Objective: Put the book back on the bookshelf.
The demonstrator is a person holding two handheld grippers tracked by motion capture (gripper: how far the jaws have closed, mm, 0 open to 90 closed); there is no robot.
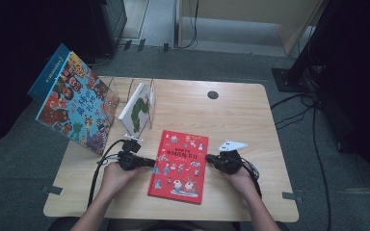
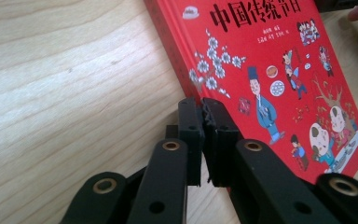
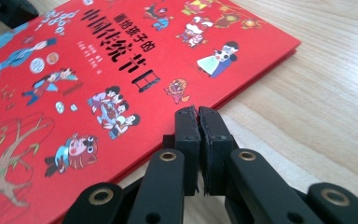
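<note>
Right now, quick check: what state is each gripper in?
Left gripper: shut, nothing between its jaws, tips at the red picture book's left edge.
Right gripper: shut, holding nothing, tips at the book's right edge.

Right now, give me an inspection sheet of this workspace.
Surface: wooden table, round dark spot near the far edge.
Job's things: red book lying flat, cover up, between the grippers.
Clutter: wire book rack holding a white book; large colourful book leaning at the far left.
Grippers: left gripper shut at the book's left edge; right gripper shut at its right edge; neither holds it.
Cables: black cable trailing from the left gripper.
Surroundings: grey floor, floor cables.
</note>
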